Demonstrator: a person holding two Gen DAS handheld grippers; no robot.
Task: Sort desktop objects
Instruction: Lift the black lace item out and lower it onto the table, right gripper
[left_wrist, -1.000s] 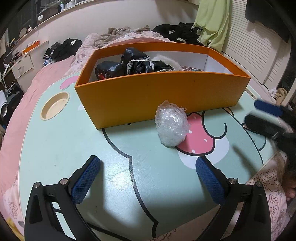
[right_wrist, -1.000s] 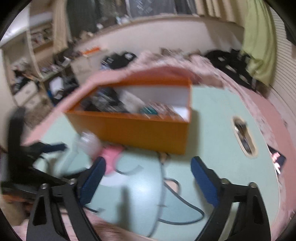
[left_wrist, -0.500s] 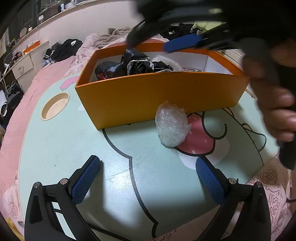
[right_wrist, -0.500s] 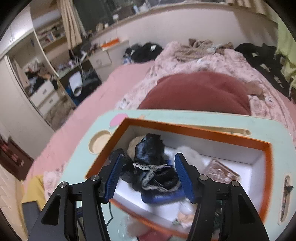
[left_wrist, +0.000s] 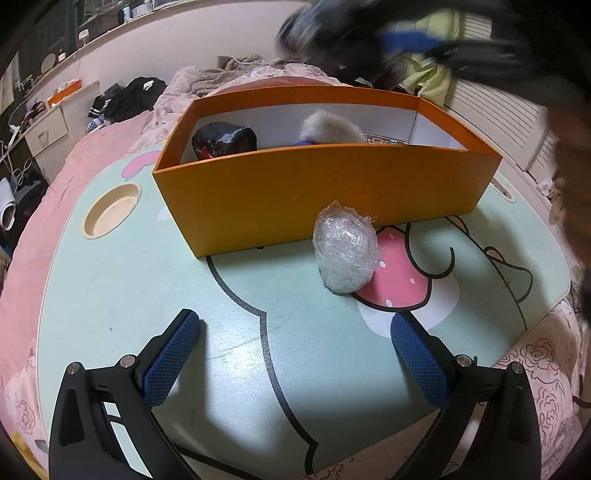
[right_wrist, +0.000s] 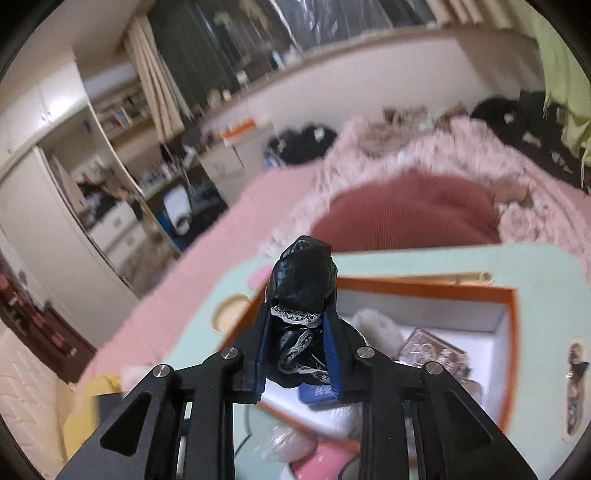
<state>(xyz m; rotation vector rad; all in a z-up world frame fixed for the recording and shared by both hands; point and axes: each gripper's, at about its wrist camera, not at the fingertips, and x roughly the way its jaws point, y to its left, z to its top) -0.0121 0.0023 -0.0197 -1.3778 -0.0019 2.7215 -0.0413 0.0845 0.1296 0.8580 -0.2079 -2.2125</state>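
My right tool (right_wrist: 298, 334) has its blue pads closing on a black glossy bundle with lace trim (right_wrist: 303, 295); the bundle sits squeezed between them and bulges out past the tips, held in the air above the orange box (left_wrist: 325, 177). In the left wrist view that tool shows only as a dark blur across the top of the frame, over the far rim of the box. My left tool (left_wrist: 295, 354) hangs spread wide over the mint-green worktop (left_wrist: 122, 280) with nothing between its pads. Ahead of it a clear plastic-wrapped ball (left_wrist: 345, 249) rests on the worktop, just in front of the box's near wall and over the pink patch of the cartoon print. Inside the box I can see another black shiny lump (left_wrist: 223, 140) at the left end, a pale fluffy thing (left_wrist: 328, 129) near the middle, and a flat patterned item (right_wrist: 430, 350) toward the right. A round cup recess (left_wrist: 110, 210) is sunk into the worktop left of the box. The worktop stands on a pink bed (right_wrist: 229, 243).
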